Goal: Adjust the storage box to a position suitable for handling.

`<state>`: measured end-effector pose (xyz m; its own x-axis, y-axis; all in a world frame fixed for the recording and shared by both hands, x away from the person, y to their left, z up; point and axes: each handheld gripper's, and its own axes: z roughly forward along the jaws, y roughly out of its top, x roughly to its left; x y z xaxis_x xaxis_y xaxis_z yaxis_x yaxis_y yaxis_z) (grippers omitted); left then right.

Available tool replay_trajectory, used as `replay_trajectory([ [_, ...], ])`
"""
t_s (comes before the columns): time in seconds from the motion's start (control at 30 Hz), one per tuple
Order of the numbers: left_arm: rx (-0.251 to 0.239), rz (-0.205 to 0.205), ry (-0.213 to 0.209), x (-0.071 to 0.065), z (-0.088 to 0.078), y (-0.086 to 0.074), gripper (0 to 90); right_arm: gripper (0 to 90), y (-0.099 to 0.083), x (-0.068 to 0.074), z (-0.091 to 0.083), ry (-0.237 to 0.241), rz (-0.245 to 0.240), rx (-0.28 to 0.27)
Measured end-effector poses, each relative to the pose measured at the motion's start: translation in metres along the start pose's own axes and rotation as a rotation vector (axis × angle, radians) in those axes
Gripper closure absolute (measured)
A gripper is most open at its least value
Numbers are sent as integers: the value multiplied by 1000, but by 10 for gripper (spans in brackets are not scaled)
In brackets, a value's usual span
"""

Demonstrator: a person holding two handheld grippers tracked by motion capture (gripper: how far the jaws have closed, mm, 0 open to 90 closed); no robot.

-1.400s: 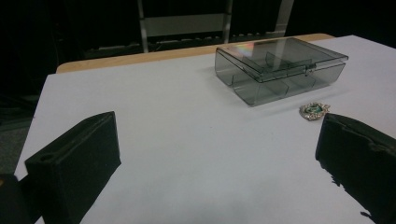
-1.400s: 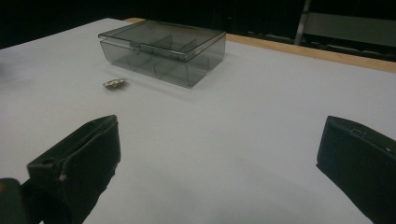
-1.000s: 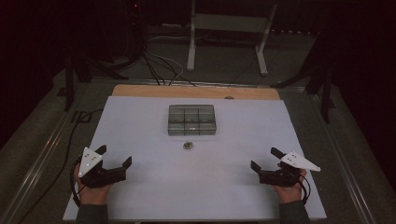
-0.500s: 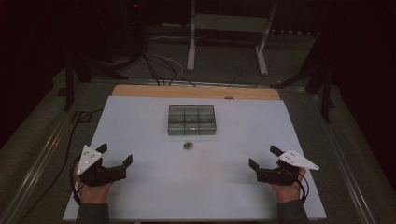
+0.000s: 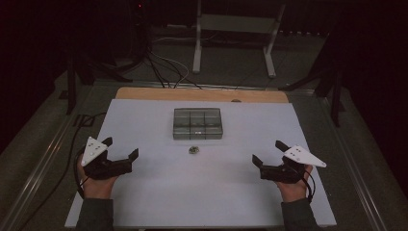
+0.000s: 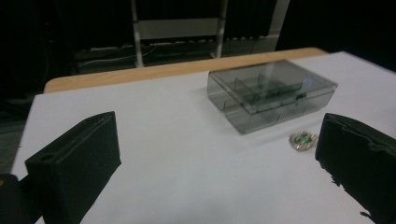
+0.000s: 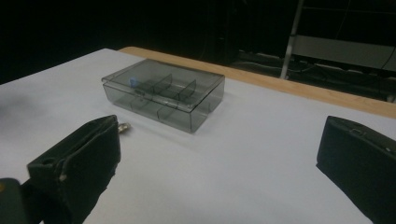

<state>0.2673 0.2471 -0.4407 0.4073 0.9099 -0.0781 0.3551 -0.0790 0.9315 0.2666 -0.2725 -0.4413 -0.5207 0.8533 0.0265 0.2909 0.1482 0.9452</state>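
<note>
A smoky clear compartment box [image 5: 197,123] with its lid closed sits at the middle of the white table [image 5: 144,202]; it also shows in the left gripper view [image 6: 271,93] and the right gripper view [image 7: 163,93]. A small metallic object [image 5: 193,150] lies just in front of it [image 6: 302,140] [image 7: 123,127]. My left gripper [image 5: 121,147] rests open at the table's left, held by a hand. At the right, my right gripper [image 5: 268,152] is open too. Nothing sits between either pair of jaws.
A wooden strip [image 5: 202,95] runs along the table's far edge. Beyond it stand a metal stand's legs [image 5: 234,43] and cables [image 5: 159,67] on the floor. A dark cable [image 5: 74,159] trails off the table's left side.
Both grippers have shifted slightly; the right one has slid a little toward the near edge. The box and the small object have stayed put.
</note>
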Motion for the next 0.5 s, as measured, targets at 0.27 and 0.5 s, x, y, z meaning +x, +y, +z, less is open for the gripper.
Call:
replay_trajectory([
  [0.27, 1, 5, 2, 4, 11, 7, 16, 0, 10, 1, 11, 6, -8, 7],
  [0.5, 16, 12, 7, 4, 29, 14, 16, 0, 27, 5, 27, 20, -3, 1],
])
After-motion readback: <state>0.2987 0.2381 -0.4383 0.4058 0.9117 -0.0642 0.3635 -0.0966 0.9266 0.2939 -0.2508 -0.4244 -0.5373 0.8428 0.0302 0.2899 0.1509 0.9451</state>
